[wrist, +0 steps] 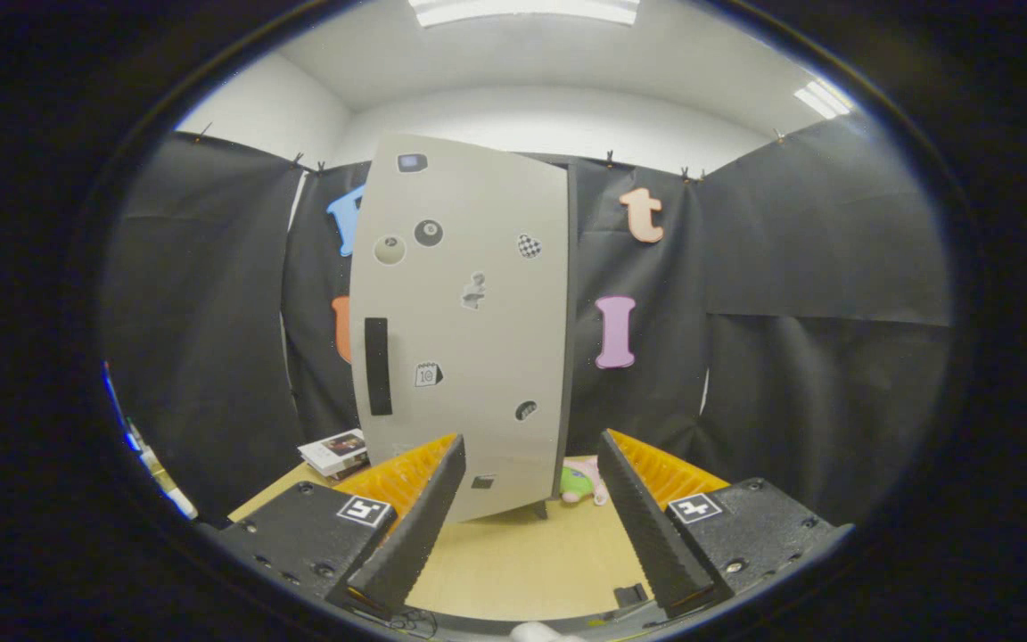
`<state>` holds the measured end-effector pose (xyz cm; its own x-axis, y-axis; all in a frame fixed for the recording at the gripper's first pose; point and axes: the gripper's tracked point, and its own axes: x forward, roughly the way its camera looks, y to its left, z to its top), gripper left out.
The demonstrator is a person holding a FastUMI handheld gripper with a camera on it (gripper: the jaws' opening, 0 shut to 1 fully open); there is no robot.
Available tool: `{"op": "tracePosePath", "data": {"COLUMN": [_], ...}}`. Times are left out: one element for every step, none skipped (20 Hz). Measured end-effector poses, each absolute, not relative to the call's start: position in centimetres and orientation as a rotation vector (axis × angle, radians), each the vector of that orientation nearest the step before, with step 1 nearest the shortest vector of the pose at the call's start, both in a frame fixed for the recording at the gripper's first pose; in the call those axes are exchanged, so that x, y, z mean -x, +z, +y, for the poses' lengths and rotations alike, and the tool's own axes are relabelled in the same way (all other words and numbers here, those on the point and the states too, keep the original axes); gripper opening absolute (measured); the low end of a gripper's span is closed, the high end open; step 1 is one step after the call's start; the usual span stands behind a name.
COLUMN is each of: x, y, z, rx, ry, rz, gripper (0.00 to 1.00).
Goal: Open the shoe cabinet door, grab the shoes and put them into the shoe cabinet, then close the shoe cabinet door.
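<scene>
Pale grey and flat-fronted, the shoe cabinet (464, 321) stands upright on the wooden table (513, 562), dead ahead of the gripper (531, 486) at twelve o'clock, its door face turned towards us and dotted with small stickers. A dark vertical handle strip (377, 366) sits low on the door's near-left side, at about ten o'clock from the fingers — that looks like the place to hook or pinch to swing the door. The dark edge down the cabinet's right side could be the cabinet's side wall or a gap; I can't tell from here whether the door is fully shut.

The claw is spread wide with nothing in it, the two fingers flanking the foot of the cabinet and not touching it.

Just past the cabinet's lower right corner, at one o'clock from the fingers, lies a small soft-looking thing in green and pink (580, 484) — plausibly the shoes, though most of it is hidden behind the cabinet and I wouldn't swear to it. If it is a little slipper, it should be light and squashy, easy to pinch across the upper or the rim.

The cabinet itself looks light and thin-walled on slim feet; a hard tug on the handle might drag or tip it, so a gentle pull seems wise.

A stack of booklets (335, 451) rests at ten o'clock, left of the cabinet.
</scene>
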<state>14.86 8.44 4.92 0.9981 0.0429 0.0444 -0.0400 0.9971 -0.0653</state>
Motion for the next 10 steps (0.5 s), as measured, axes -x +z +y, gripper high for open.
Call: {"op": "tracePosePath", "data": {"x": [-14.0, -13.3, -12.7, -12.0, -11.5, -10.9, -10.3, -9.7, -9.3, -8.8], "y": [4.6, 4.3, 3.9, 3.6, 3.4, 3.3, 3.2, 3.2, 3.0, 2.9], "z": [7.5, 6.6, 5.8, 5.0, 4.3, 3.4, 2.4, 1.7, 1.2, 0.5], "rx": [0.059, 0.05, 0.038, 0.025, 0.019, 0.017, 0.012, 0.003, -0.002, -0.007], "ry": [0.022, 0.006, -0.009, -0.017, -0.019, -0.029, -0.036, -0.033, -0.026, -0.022], "rz": [-0.045, -0.038, -0.031, -0.025, -0.021, -0.021, -0.023, -0.026, -0.022, -0.02], "gripper": [0.98, 0.98, 0.98, 0.98, 0.98, 0.98, 0.98, 0.98, 0.98, 0.98]}}
